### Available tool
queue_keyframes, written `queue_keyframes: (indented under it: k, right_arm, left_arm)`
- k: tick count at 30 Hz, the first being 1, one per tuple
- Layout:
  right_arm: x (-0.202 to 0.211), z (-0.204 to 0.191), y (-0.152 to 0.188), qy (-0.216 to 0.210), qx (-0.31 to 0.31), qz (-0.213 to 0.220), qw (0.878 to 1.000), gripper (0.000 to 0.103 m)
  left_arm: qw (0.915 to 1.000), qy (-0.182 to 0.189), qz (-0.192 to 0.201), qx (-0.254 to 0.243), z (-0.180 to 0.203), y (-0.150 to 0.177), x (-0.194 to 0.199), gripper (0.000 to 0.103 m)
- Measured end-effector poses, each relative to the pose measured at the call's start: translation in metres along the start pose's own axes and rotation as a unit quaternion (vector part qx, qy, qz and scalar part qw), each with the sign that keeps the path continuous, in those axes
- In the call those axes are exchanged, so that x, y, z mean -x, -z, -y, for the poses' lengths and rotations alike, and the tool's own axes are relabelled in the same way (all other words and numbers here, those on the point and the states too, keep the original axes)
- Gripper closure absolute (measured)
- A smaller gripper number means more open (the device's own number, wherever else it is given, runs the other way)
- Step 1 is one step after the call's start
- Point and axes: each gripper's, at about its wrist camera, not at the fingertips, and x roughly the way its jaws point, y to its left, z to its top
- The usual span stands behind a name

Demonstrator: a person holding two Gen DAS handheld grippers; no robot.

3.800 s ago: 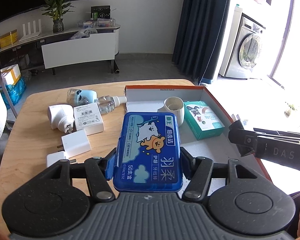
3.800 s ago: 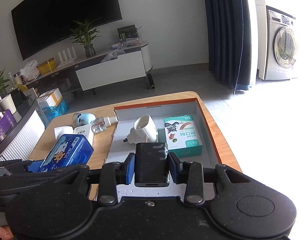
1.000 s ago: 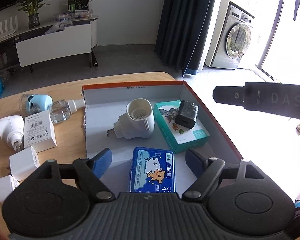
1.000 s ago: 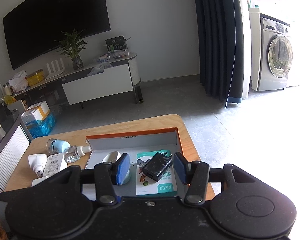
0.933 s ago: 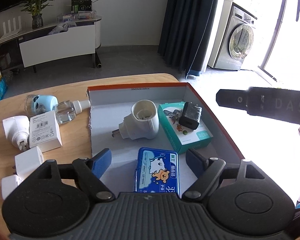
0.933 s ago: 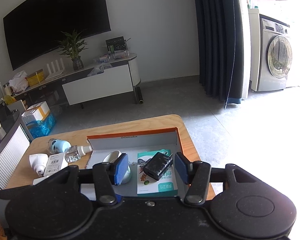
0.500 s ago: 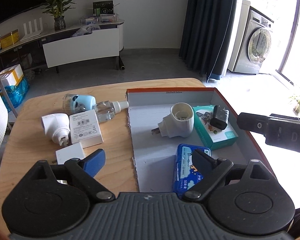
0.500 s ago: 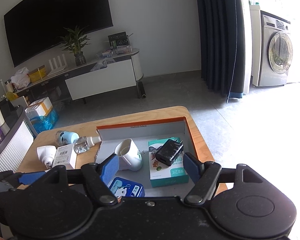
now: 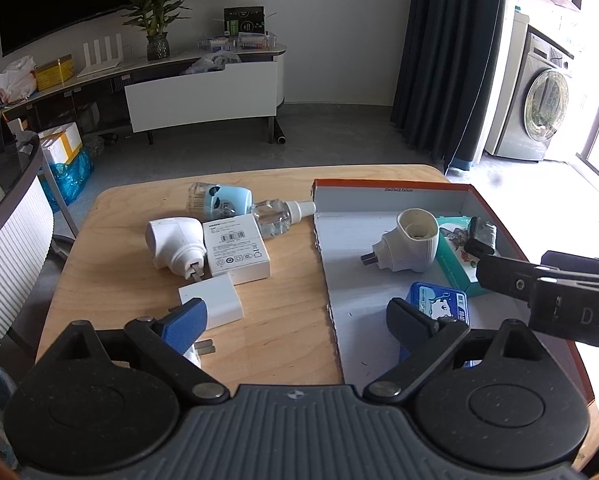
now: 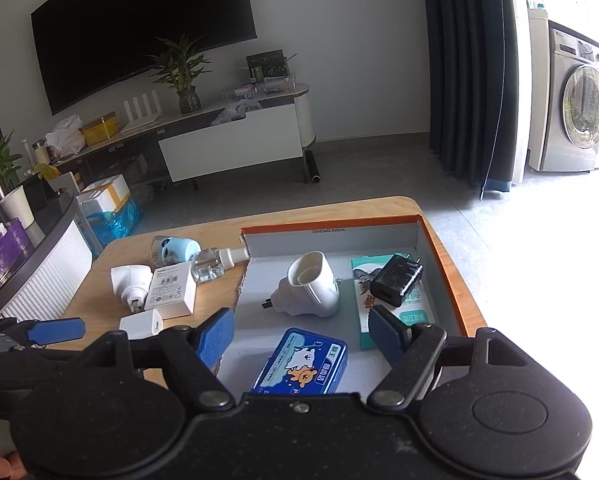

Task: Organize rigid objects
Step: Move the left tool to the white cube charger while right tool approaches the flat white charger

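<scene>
Both pairs of jaws stand spread wide and hold nothing. The left gripper (image 9: 295, 320) hangs above the near edge of the wooden worktop (image 9: 111, 280), its blue pads straddling the left wall of an orange-rimmed cardboard box (image 9: 391, 185). The right gripper (image 10: 301, 332) hovers over the near end of that same box (image 10: 331, 221), with a blue tin (image 10: 301, 364) lying flat on the box floor just ahead of it, between its pads in the right wrist view.

Farther into the box, a white plug-in adapter (image 10: 309, 290) lies on its side, prongs pointing left. Just to its right lies a teal carton (image 10: 399, 312), with a black charger (image 10: 396, 280) resting on top of it.

Outside the box, on the left part of the worktop, a small white charger cube (image 9: 211, 300) sits nearest the left gripper. Beyond it a white labelled box (image 9: 235, 248) lies touching a second white plug-in adapter (image 9: 175, 246). Behind those are a pale blue device (image 9: 219, 199) and a clear bottle (image 9: 277, 218), whose white cap reaches the corner of the cardboard box.
</scene>
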Motion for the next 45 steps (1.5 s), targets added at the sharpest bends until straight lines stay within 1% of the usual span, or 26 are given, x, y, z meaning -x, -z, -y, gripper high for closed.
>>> queue_keyframes:
  k: [30,45]
  right_arm:
    - [-0.015,-0.050,-0.003,-0.031,0.042,-0.012,0.999,0.015]
    - [-0.025,-0.074,-0.002,-0.047,0.060,-0.019,0.997,0.015]
  left_arm:
    - [0.9989,-0.032,0.017,0.031,-0.049,0.001,0.011,0.004]
    - [0.9978,-0.044,0.016,0.048,-0.073,0.005,0.011,0.004]
